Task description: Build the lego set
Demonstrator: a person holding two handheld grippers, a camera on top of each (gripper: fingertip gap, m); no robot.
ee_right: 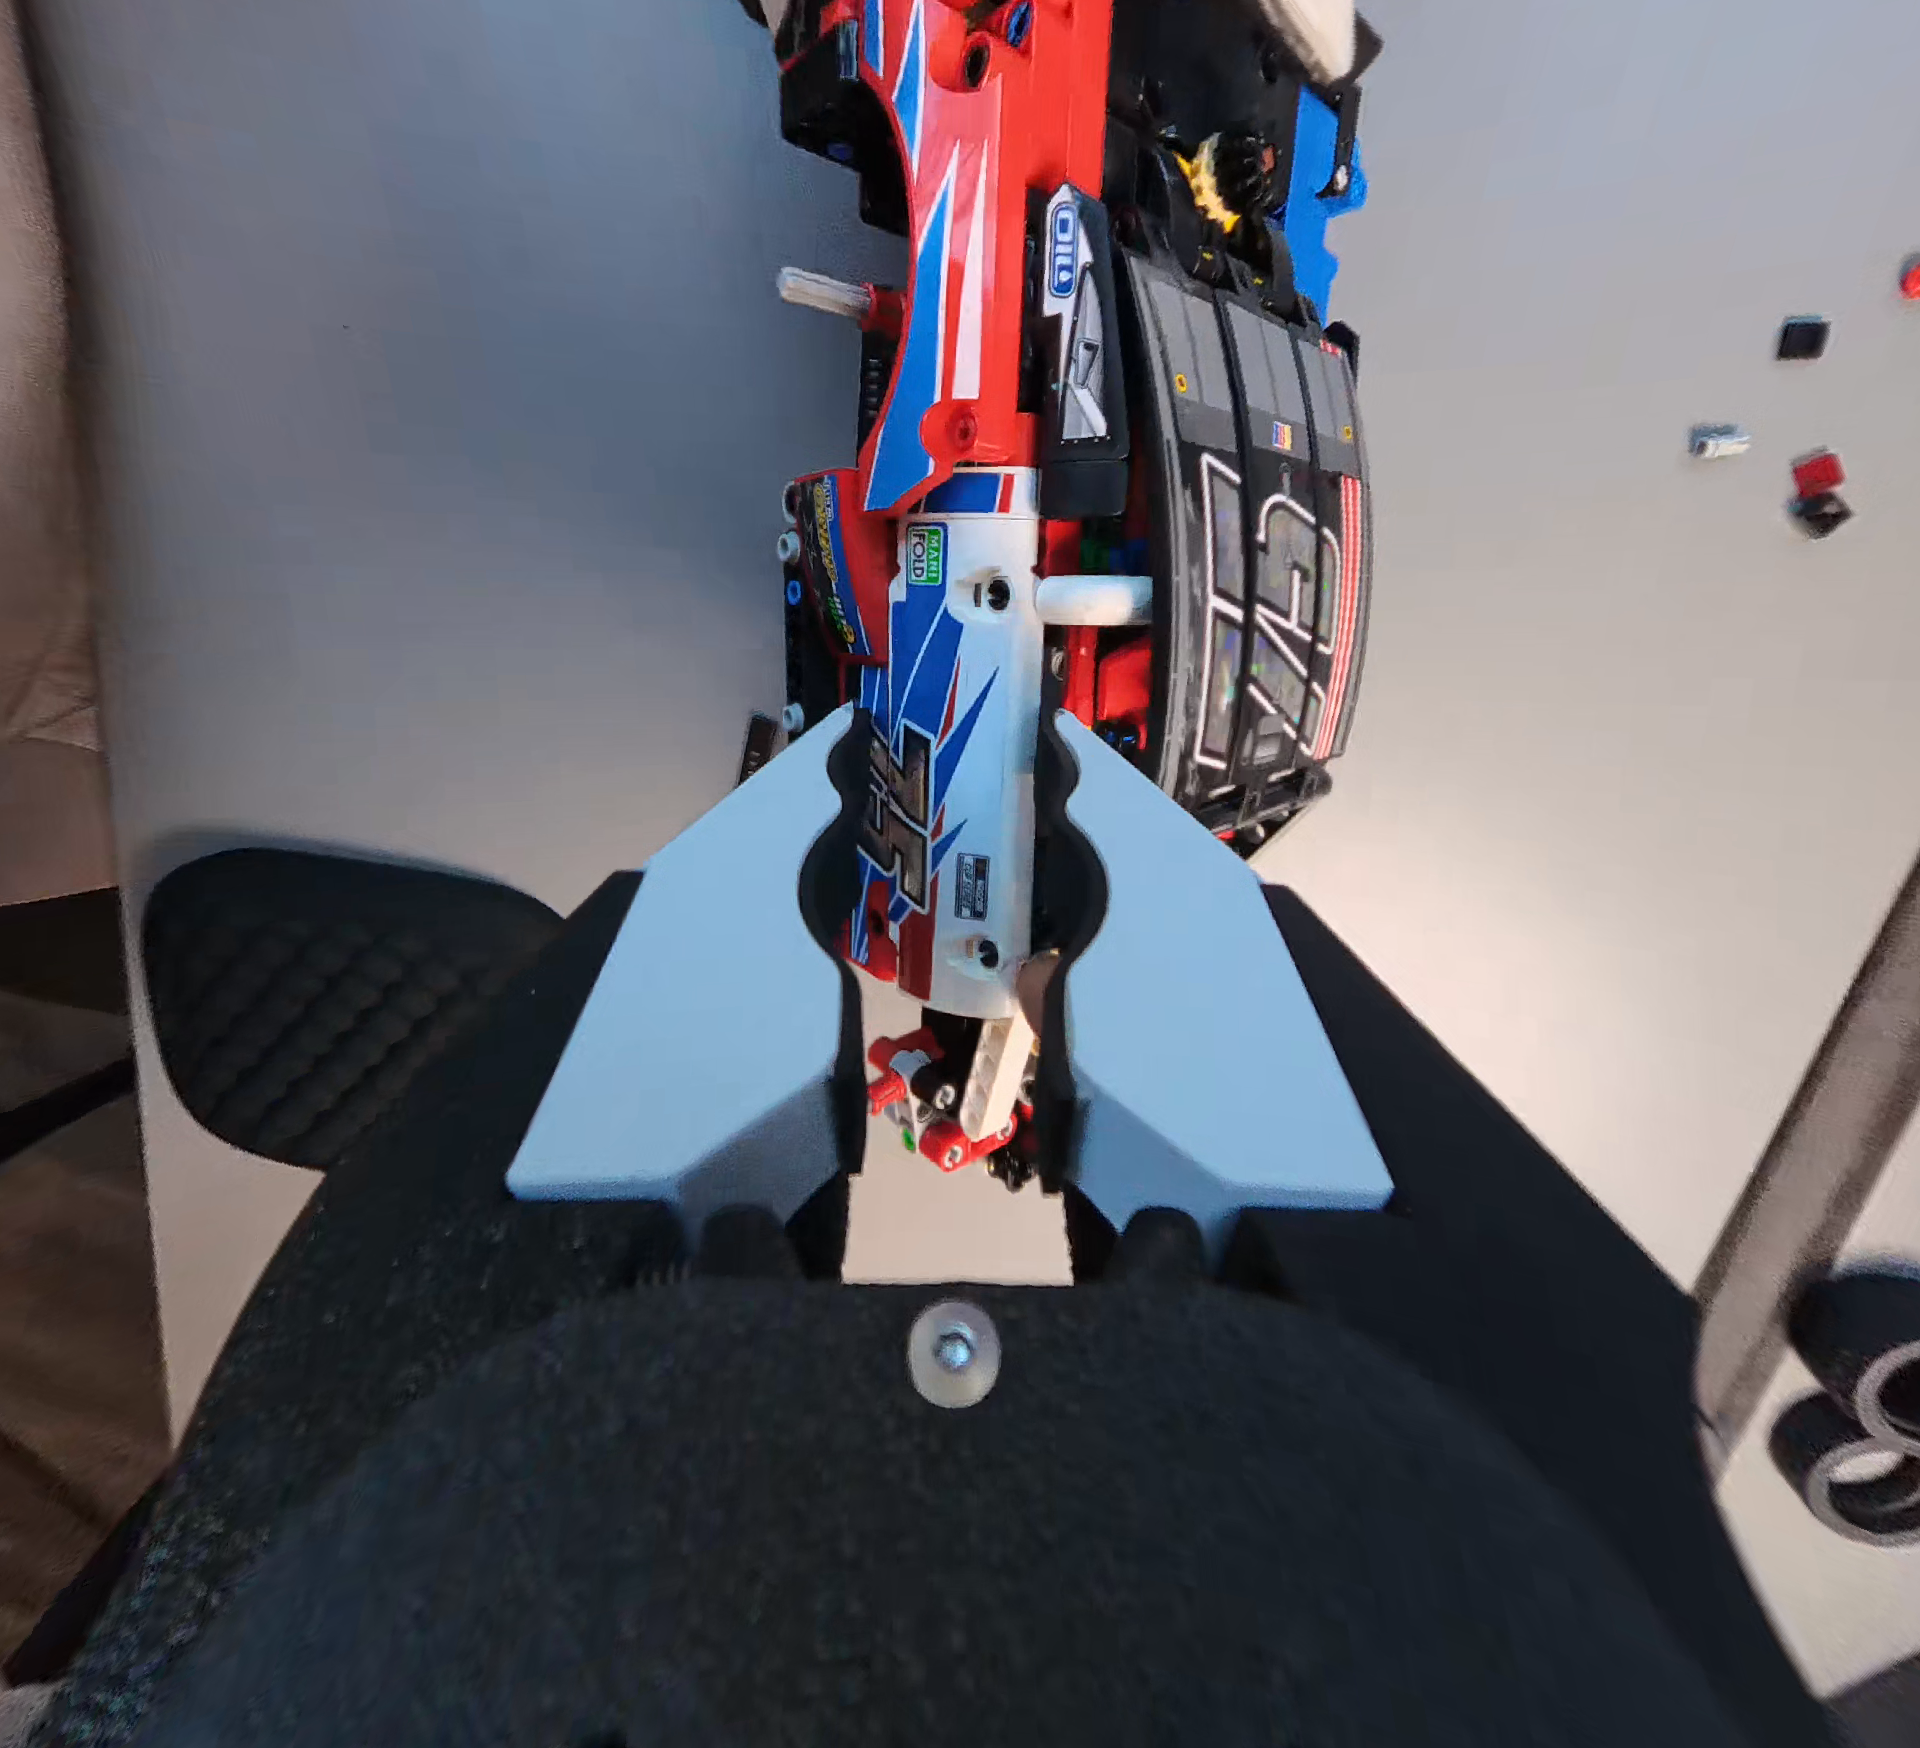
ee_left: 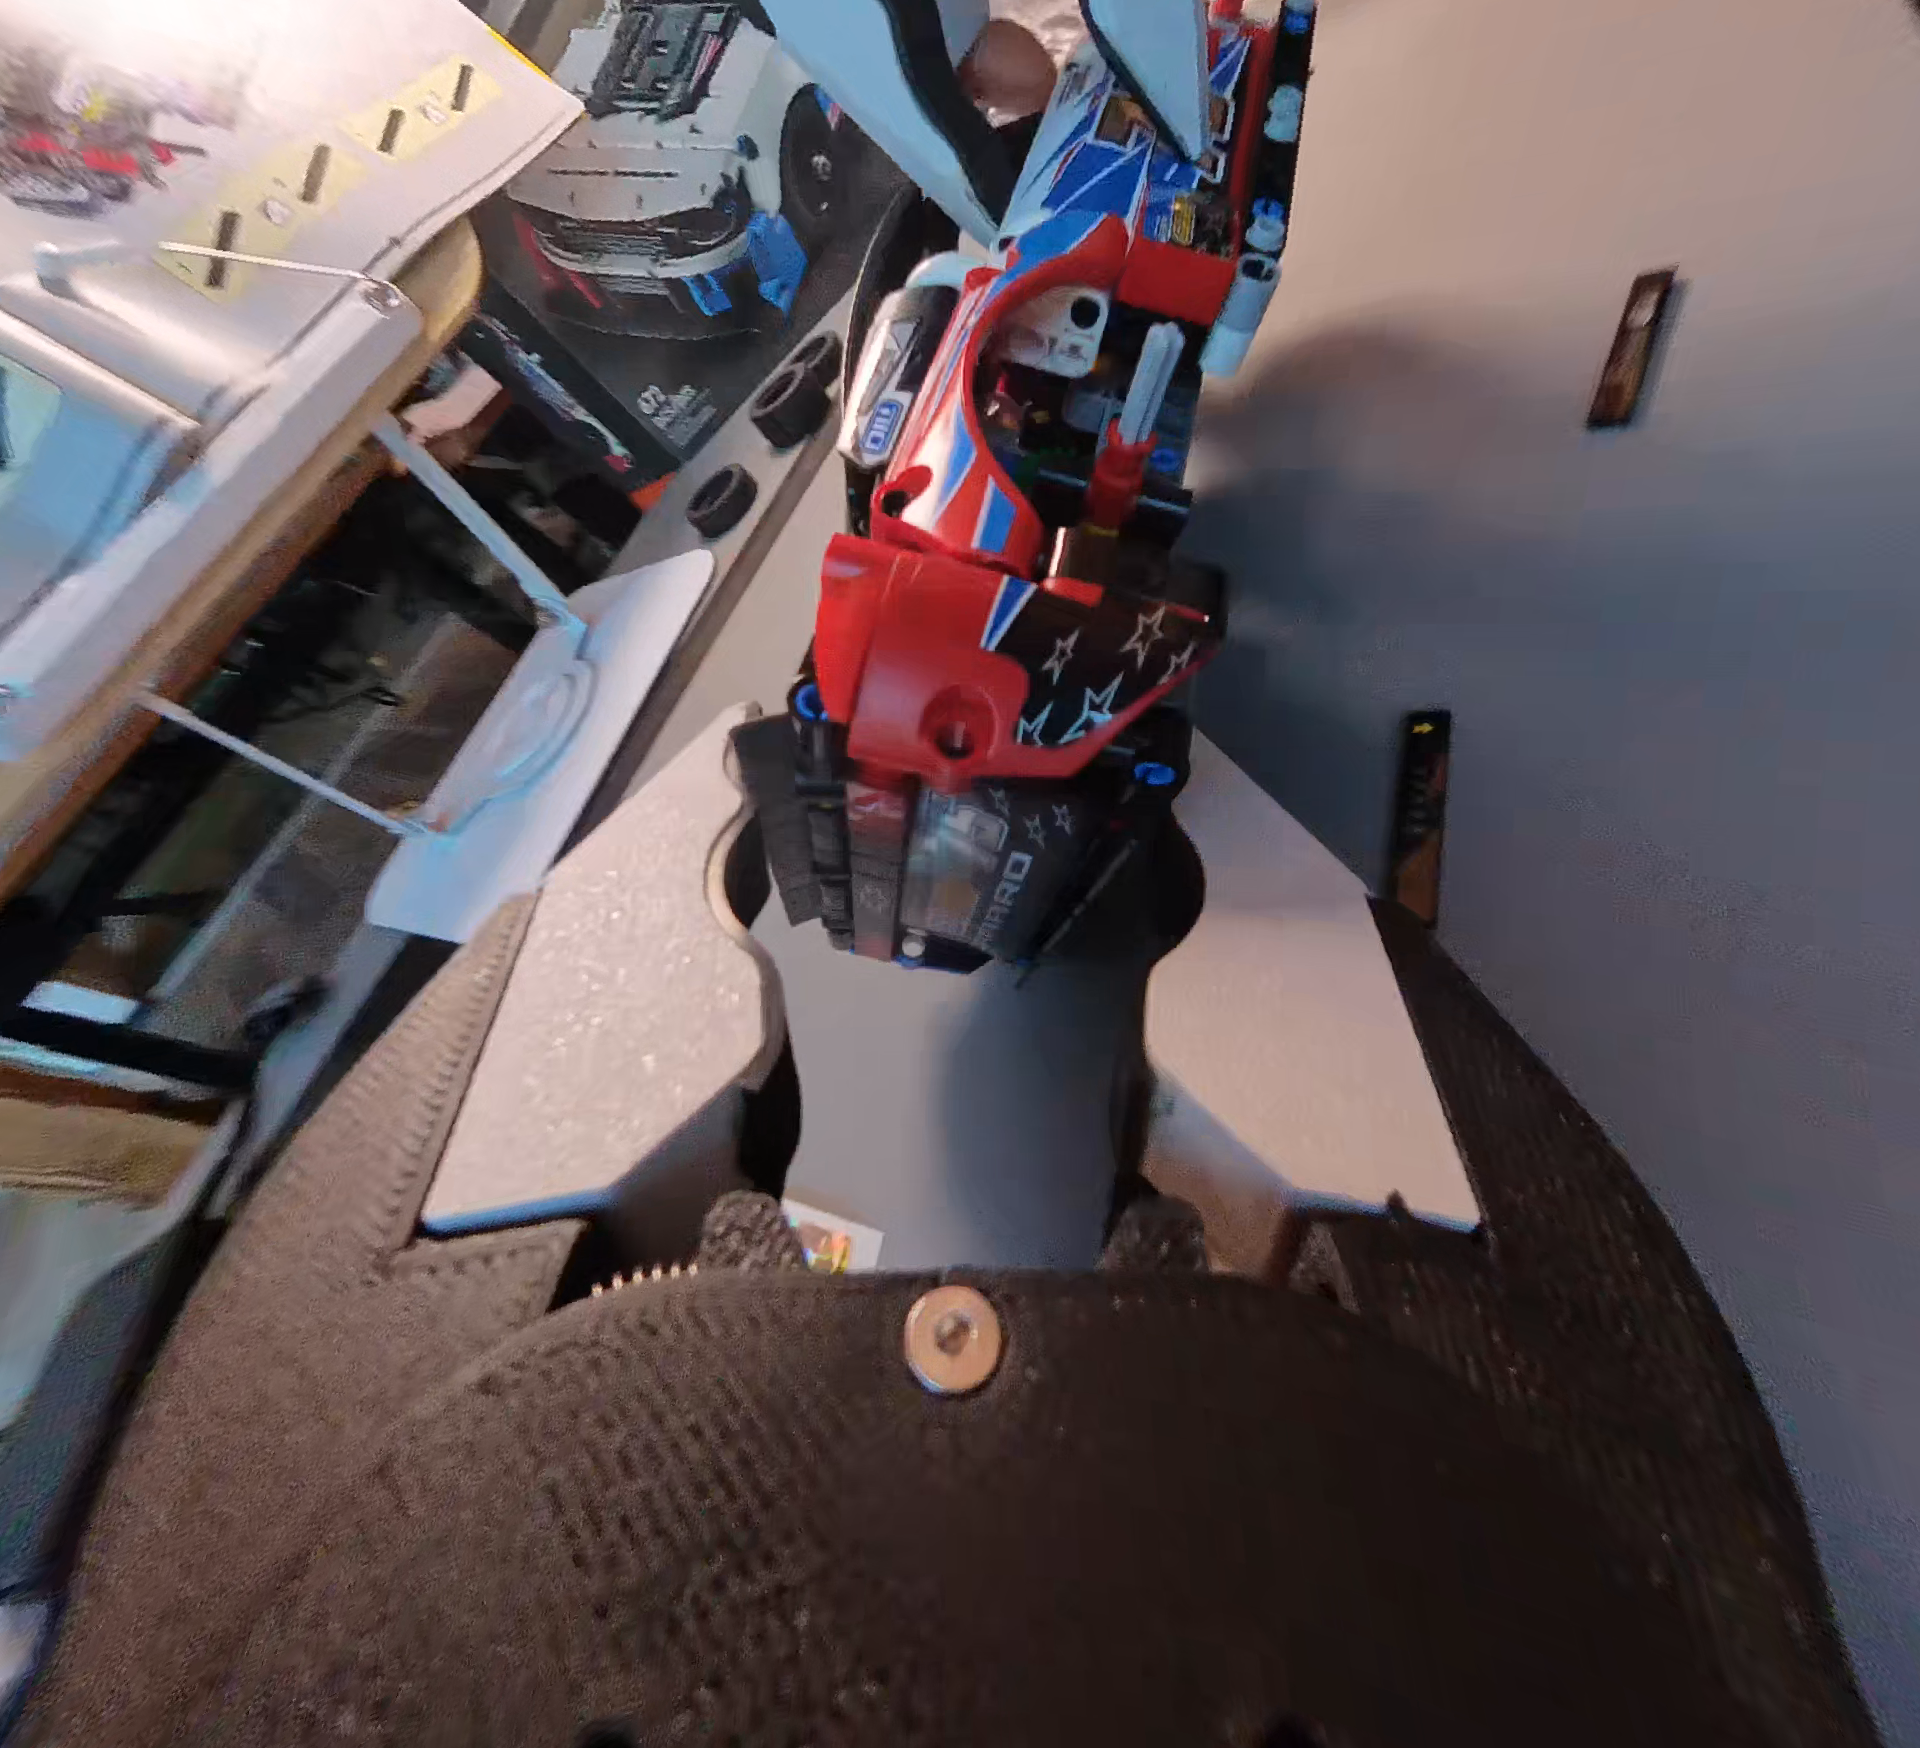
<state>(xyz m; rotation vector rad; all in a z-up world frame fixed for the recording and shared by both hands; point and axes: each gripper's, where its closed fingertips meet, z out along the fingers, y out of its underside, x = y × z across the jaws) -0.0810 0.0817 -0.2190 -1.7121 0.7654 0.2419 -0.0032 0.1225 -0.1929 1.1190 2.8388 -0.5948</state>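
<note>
Centre of both views: lego car (ee_right: pixel 997 410), held off the table (ee_right: pixel 436 264) on its side. Right gripper (ee_right: pixel 951 742) clamps the white side panel; left gripper (ee_left: pixel 966 825) grips the car's dark end, w/ right gripper's fingers (ee_left: pixel 1143 15) at frame top. Upper left, left view: box (ee_left: pixel 644 171), booklet (ee_left: pixel 208 57), loose tyres (ee_left: pixel 795 384) crowd the car. Right side: bare table, small loose parts (ee_right: pixel 1813 483).

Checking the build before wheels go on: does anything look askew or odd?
The lego car has no wheels; loose tyres lie beside the box. Both grippers hold the car turned on its side. No damage visible.
</note>
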